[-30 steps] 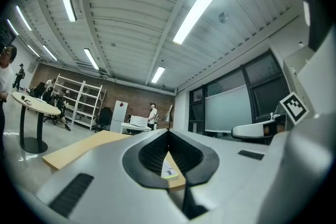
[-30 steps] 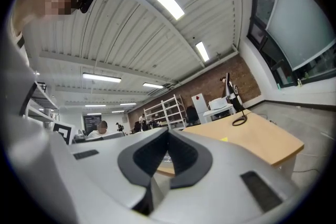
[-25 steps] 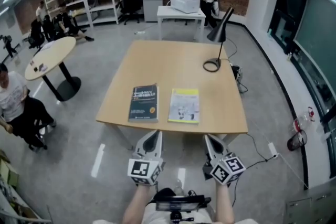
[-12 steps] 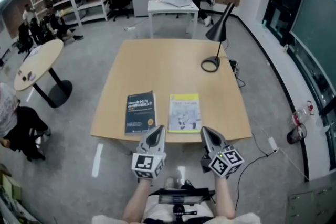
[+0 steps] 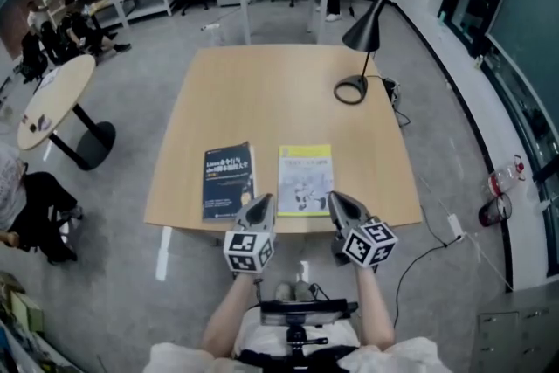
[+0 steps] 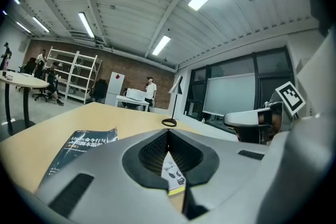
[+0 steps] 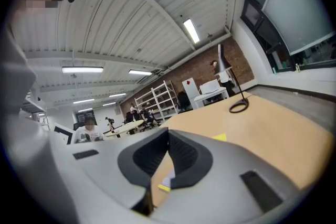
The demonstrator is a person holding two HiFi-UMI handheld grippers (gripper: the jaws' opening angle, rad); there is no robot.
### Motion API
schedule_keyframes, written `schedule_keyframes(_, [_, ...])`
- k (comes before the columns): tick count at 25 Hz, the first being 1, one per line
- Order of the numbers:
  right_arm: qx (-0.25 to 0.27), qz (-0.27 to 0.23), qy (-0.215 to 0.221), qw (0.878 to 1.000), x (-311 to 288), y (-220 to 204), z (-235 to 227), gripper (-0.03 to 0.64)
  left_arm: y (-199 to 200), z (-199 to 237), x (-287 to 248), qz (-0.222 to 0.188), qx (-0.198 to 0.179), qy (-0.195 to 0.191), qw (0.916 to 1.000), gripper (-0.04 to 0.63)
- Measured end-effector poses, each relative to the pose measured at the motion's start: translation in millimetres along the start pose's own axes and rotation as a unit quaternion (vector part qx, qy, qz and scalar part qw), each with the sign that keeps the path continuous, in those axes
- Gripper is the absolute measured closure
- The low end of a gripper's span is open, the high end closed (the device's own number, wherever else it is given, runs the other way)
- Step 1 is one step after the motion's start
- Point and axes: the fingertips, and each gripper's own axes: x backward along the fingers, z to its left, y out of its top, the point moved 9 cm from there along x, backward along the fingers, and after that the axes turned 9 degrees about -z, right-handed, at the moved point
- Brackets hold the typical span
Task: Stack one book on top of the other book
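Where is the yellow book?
In the head view, the yellow book lies on the table near its front edge, right of the dark book.

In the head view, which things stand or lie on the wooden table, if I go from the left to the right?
dark blue book → yellow book → black desk lamp
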Motion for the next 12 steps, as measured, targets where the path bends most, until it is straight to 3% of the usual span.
schedule_keyframes(4, [-0.029, 0.064, -0.028, 0.997, -23.3, -37.6, -29.7, 0.620, -32.9, 3.1, -29.3, 0.057, -0.022, 0.010, 0.9981, 0.588])
schedule_keyframes(7, [-0.048, 0.137, -0.059, 0.988, -38.6, -68.5, -56.2, 0.620, -58.4, 3.9, -51.2, 0.120, -0.036, 0.038, 0.9915, 0.588])
schedule_keyframes(12, [-0.035, 0.204, -0.086, 0.975, -55.8, -91.2, -81.4, 0.620, -87.1, 3.9, -82.1, 0.172, -0.003, 0.031, 0.9846, 0.588])
